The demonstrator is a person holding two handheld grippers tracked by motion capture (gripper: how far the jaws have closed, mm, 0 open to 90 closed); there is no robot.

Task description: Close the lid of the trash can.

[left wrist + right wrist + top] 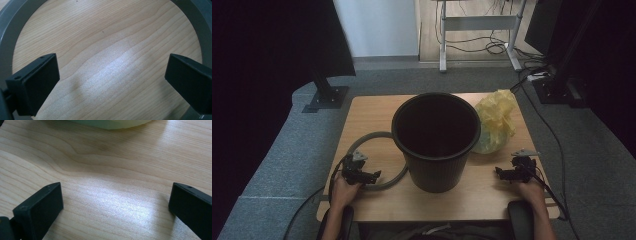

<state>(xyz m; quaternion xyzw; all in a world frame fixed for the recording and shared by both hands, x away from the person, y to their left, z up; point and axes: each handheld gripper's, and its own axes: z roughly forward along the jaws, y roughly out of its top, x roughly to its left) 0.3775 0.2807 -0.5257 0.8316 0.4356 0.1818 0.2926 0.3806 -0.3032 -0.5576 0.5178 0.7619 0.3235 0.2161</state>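
A black waste bin (435,140) stands upright in the middle of the wooden table (377,112), its inside dark. A crumpled yellow plastic bag (496,120) lies against its right side. A grey ring (373,138) lies flat on the table left of the bin. My left gripper (368,176) rests over the ring's near part, open and holding nothing; its jaws frame bare wood inside the ring (7,42). My right gripper (504,173) sits at the table's right front, open and holding nothing, with the bag's edge (107,123) just beyond it.
The table's front edge is close behind both hands. Cables trail from the grippers off the table. Beyond the table are grey carpet, a dark stand base (326,97) at the left, desk legs with cables (477,35) at the back, and dark equipment (562,85) at the right.
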